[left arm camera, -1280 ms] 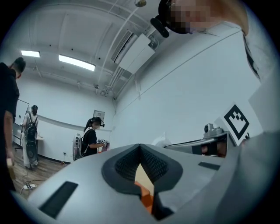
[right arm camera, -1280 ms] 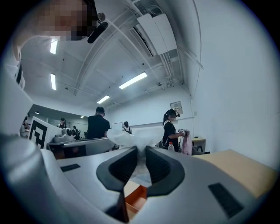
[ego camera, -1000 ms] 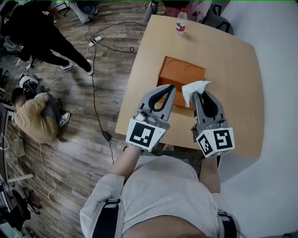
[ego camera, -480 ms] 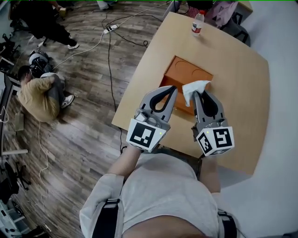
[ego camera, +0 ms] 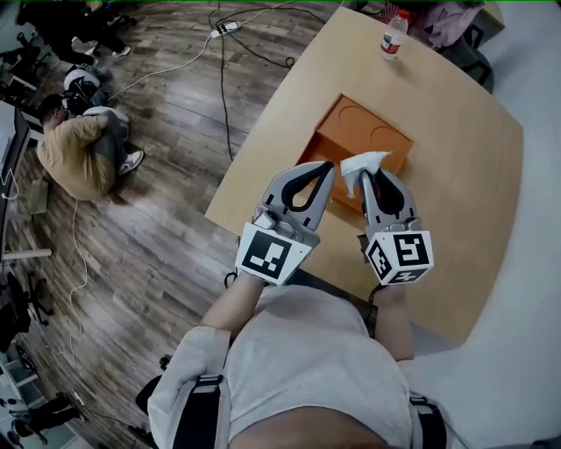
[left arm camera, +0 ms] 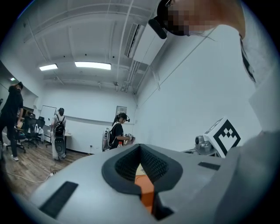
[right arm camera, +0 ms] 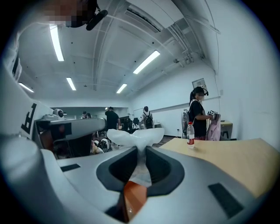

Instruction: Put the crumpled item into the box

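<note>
An open orange box lies on the wooden table. My right gripper is shut on a crumpled white tissue, held above the box's near edge; the tissue sticks up out of the closed jaws in the right gripper view. My left gripper is beside it over the box's near left part, jaws shut with nothing between them. Through the left gripper's jaws a strip of the orange box shows.
A water bottle stands at the table's far edge, near a pink bag. Cables run over the wooden floor at the left, where a person crouches. Several people stand in the room behind.
Both grippers have kept their hold and place over the box's near edge. The head view has shifted, so the table and floor slid right and up in the picture.
</note>
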{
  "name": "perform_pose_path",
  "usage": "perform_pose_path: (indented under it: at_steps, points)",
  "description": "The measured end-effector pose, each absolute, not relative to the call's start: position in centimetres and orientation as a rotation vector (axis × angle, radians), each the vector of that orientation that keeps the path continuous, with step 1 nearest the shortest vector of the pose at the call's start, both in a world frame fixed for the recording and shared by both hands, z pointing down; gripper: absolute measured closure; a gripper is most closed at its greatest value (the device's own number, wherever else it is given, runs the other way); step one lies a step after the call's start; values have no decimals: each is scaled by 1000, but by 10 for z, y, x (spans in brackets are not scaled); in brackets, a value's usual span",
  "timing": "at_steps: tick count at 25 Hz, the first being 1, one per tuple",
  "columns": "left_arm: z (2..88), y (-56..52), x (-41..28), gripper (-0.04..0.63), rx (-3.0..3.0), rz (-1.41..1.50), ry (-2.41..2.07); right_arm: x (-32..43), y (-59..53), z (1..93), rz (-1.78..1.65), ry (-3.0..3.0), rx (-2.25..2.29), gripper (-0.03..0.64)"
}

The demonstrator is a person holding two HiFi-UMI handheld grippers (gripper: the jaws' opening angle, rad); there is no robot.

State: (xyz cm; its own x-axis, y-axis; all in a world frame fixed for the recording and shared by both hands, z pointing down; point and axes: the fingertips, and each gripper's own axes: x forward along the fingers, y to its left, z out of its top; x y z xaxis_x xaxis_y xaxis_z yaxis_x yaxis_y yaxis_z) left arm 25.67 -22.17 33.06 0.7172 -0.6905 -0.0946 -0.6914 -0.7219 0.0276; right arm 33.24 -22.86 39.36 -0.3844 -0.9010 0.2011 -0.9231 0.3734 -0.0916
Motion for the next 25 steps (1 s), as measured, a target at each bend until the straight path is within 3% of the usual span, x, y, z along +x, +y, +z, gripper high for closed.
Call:
perform_pose_path:
  at_steps: [25]
  points:
    - [369,-225,246,584,-2918,26,1320,342,-257,546,581,-2185,1401,552]
